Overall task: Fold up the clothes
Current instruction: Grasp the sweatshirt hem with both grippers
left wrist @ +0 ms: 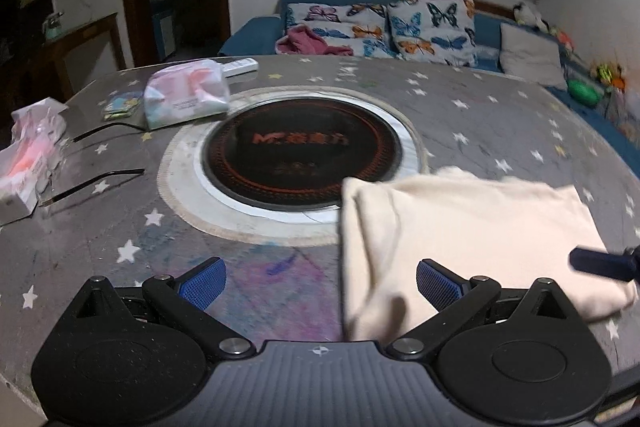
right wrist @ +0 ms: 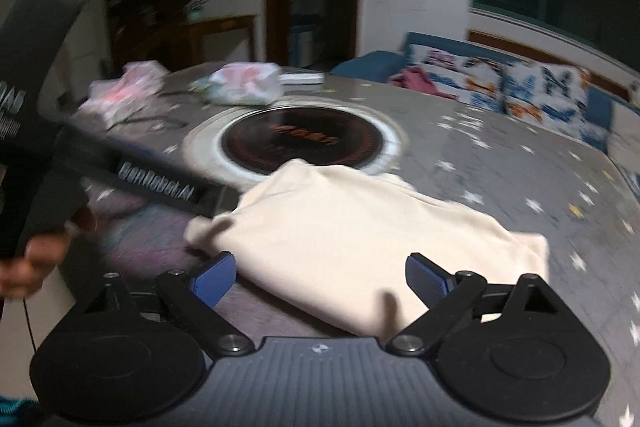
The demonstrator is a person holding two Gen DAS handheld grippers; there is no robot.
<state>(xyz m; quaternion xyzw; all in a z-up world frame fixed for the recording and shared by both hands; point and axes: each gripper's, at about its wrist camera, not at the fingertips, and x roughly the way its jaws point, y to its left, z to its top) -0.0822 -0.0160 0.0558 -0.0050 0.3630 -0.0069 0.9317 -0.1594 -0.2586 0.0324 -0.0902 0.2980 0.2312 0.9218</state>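
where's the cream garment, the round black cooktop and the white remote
cream garment [right wrist: 360, 239], right wrist view, middle of its folded top layer
round black cooktop [left wrist: 300, 157], left wrist view, centre of the glass
white remote [left wrist: 240, 66], left wrist view, middle of its body

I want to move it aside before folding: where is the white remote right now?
The remote lies at the table's far edge, left of centre in the left wrist view, just behind the pink-white pouch and beyond the round black cooktop.

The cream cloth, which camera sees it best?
The right wrist view: the folded cream cloth lies whole and centred on the starry table. The left wrist view shows it off to the right, partly behind the tool.
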